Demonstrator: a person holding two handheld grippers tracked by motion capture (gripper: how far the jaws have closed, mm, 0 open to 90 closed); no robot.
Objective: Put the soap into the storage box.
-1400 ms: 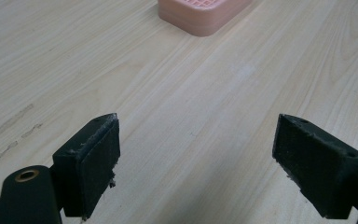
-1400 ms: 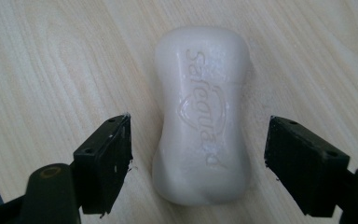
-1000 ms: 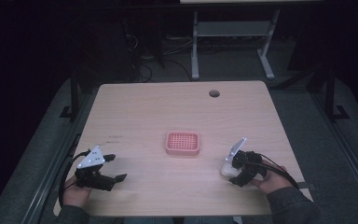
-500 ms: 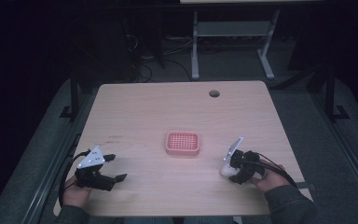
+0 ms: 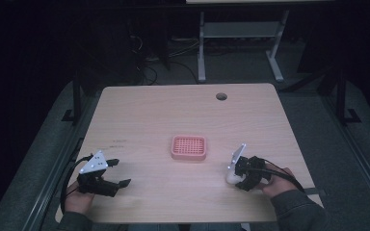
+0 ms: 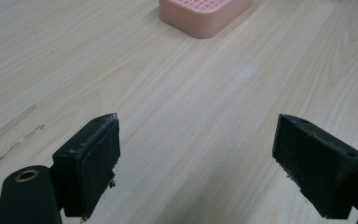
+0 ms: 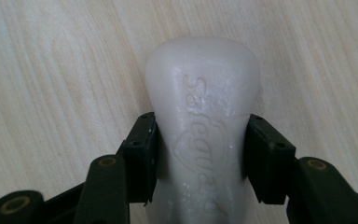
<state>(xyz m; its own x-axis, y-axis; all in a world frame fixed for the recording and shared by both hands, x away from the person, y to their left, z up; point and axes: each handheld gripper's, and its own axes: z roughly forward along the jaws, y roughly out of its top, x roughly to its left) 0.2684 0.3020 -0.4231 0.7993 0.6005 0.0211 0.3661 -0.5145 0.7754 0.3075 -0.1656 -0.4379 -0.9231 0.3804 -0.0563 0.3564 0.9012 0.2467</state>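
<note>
A pink soap dish (image 5: pixel 188 147) with a gridded top sits near the middle of the wooden table (image 5: pixel 173 110); its edge shows as the pink soap dish (image 6: pixel 205 16) at the top of the left gripper view. My right gripper (image 5: pixel 238 177) at the front right is shut on a white soap bar (image 7: pixel 200 126), both pads pressing its sides; the white soap bar (image 5: pixel 231 177) rests low at the table. My left gripper (image 5: pixel 118 174) at the front left stands open, jaws wide apart, left gripper (image 6: pixel 196 163) with bare wood between them.
A round cable hole (image 5: pixel 221 96) lies near the table's far right edge. Behind the table stand a metal frame (image 5: pixel 238 43) and loose cables (image 5: pixel 159 53) on a dark floor. Faint scuff marks (image 5: pixel 119 140) show left of the dish.
The right gripper with the soap bar has shifted slightly; the left gripper has stayed put.
</note>
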